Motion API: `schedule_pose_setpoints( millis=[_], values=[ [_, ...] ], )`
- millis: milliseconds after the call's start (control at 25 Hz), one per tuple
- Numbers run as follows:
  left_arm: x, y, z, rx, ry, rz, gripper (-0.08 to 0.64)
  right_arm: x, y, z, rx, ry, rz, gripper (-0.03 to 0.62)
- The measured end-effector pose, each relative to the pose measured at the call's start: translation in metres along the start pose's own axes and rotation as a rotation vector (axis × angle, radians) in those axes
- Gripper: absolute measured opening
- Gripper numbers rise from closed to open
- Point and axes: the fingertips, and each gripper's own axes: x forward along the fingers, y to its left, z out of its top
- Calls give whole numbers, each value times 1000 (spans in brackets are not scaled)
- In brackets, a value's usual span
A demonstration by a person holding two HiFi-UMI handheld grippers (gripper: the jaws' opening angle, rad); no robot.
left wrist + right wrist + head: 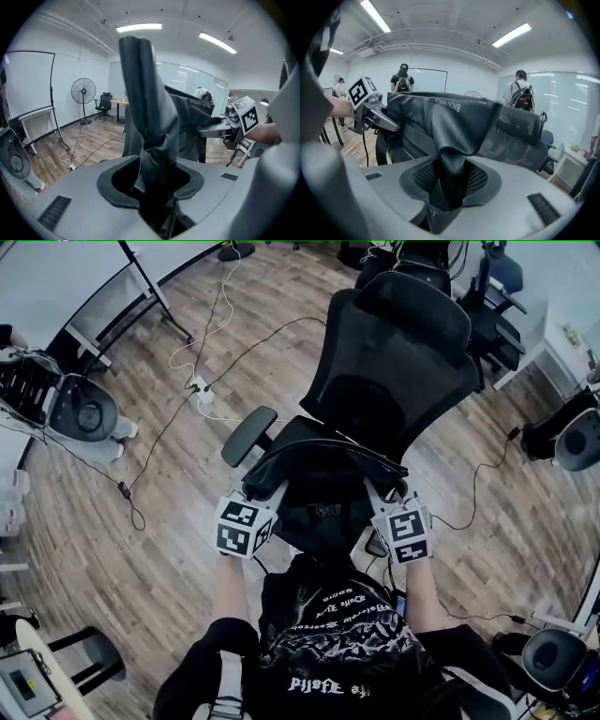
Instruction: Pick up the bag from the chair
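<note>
Both claws are clamping the bag [323, 493] - left gripper [270, 491] is pinching a bunched fold at the left end of its top edge, right gripper [382, 498] is doing the same at the right end, jaws partly closed with fabric pressed between the pads in both gripper views. The bag's long axis is running left-right, stretched between the two claws, with the body hanging ahead of and below them, in front of the office chair [398, 362] and between its backrest and the person. Neither hand is nearer; the grip is looking symmetric, so the load should be sharing evenly. Black on black in the head view, so I cannot tell whether the bag's bottom is clear of the chair. Judging the next move as straight up and back toward the person - both claws level, spacing held, or the top edge is going to sag or twist
</note>
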Motion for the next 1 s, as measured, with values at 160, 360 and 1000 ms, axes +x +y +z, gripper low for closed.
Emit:
schedule_pose_setpoints(
  millis=[160,360,1000],
  values=[
    [-11,-2,13,18,-29,7,150,-10,0,13,8,-33,-6,135],
    [-24,-12,35,41,-74,21,150,-28,-7,29,14,-87,-26,135],
    [-52,-46,80,62,-228,32,147,-72,-30,61,25,-201,-97,133]
  ],
)
